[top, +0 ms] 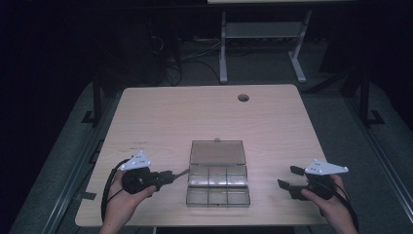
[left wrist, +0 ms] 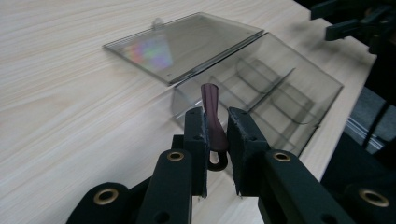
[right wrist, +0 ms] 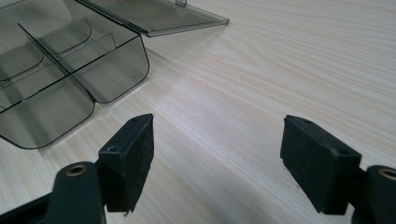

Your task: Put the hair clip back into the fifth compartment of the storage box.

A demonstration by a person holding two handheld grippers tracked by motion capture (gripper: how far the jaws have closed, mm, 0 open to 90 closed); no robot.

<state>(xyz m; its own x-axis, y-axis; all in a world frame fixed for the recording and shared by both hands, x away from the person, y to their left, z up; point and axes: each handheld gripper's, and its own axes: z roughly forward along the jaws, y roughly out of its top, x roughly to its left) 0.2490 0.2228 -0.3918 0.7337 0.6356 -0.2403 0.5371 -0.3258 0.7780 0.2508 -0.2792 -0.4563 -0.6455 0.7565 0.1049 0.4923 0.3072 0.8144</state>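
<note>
left gripper clamps a small dark strip beside the open compartment box

left gripper [left wrist: 215,135] has its 2 black jaws drawn in narrow on a thin, dark reddish-brown strip [left wrist: 212,112]. the strip stands upright between the pads, its top poking up past the jaw tips and a small dark loop showing at its lower end; what exactly it is cannot be told. in the high view this gripper [top: 171,176] sits in the person's left hand [top: 122,197] at the near left of the table, pointing toward the left wall of a clear plastic compartment box [top: 218,187], just beside it.

the box lies at the near middle of the light wooden table [top: 160,117], with its lid [top: 216,152] swung fully back and lying flat on the far side. dividers split the tray into 2 rows of 3 compartments, 6 in all. in the left gripper view the strip's tip stands in front of the box's near corner.

right gripper [right wrist: 217,144] has its jaws spread wide with bare tabletop between the pads. in the high view it [top: 287,179] rests in the right hand [top: 331,207] at the near right, clear of the box
</note>
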